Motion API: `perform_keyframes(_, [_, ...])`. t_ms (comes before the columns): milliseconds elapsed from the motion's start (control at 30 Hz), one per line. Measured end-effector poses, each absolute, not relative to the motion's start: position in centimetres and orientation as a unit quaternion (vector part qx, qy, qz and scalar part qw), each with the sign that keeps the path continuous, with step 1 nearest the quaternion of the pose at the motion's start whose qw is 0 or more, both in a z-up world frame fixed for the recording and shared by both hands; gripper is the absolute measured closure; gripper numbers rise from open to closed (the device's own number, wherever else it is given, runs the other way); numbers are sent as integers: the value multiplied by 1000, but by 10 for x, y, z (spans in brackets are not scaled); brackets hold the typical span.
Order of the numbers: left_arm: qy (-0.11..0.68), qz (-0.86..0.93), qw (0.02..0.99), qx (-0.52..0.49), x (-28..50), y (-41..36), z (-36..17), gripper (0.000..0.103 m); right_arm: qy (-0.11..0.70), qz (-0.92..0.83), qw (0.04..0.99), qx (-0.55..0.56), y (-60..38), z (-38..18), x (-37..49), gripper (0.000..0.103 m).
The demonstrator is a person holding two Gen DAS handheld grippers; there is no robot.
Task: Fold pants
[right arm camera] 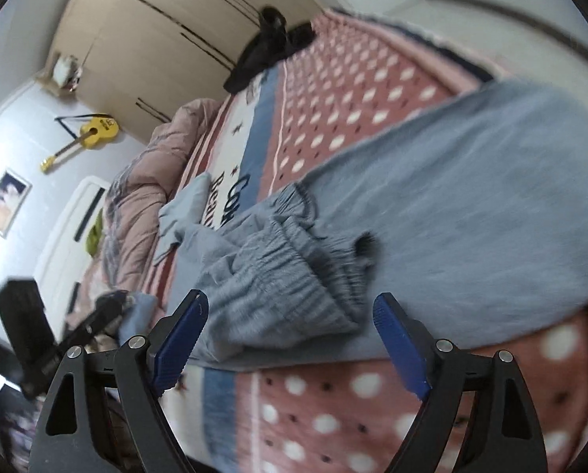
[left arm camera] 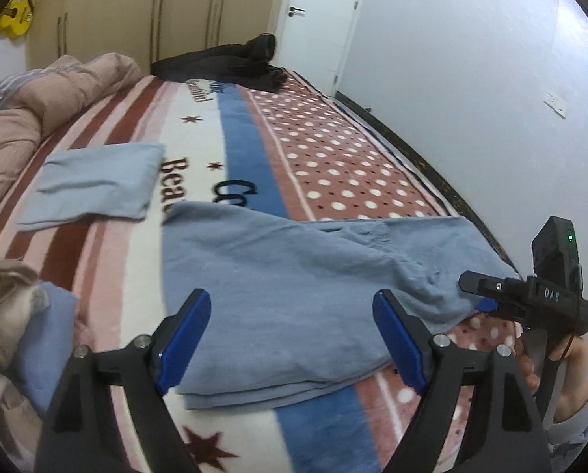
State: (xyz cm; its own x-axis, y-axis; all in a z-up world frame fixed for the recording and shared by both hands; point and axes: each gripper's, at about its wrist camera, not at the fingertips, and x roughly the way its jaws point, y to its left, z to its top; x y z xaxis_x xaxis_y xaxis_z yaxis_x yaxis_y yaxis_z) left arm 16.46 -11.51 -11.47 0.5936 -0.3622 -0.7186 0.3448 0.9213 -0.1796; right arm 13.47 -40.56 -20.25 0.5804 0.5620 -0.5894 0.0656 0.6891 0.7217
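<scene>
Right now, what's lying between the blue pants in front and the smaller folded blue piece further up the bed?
Only bare blanket, its white band with dark lettering, lies between the pants and the folded piece; the left wrist view shows it.

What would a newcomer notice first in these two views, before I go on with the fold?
The light blue pants lie spread across the patterned blanket in front of both grippers, their gathered waistband bunched up. The left gripper and right gripper are both open, holding nothing. Farther back lie a folded blue garment and a dark clothes heap.

The right hand-held gripper reads "DAS"; the blanket reads "Bea" and "Co".
</scene>
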Motion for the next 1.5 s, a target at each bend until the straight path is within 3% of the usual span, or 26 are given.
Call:
perform_keyframes(533, [405, -212, 888, -45, 169, -65, -132, 22, 470, 91, 776, 410, -376, -228, 160, 16])
perform_keyframes(633, [403, -217, 888, -43, 169, -61, -134, 22, 459, 87, 784, 408, -370, -222, 167, 28])
perform_keyframes(700, [401, -219, 889, -34, 169, -61, -132, 22, 452, 88, 793, 398, -365, -215, 178, 45])
perform_keyframes(800, [396, -216, 892, -12, 166, -58, -126, 22, 449, 62, 822, 345, -351, -194, 203, 61])
perform_keyframes(900, [385, -220, 896, -11, 161, -49, -118, 21, 423, 50, 851, 306, -341, -165, 210, 66])
perform_keyframes(1133, [374, -203, 905, -16, 158, -38, -111, 21, 325, 105, 923, 179, -316, -103, 183, 66])
perform_keyframes(1500, [371, -193, 908, -15, 155, -57, -117, 21, 415, 82, 895, 144, -352, -201, 151, 64])
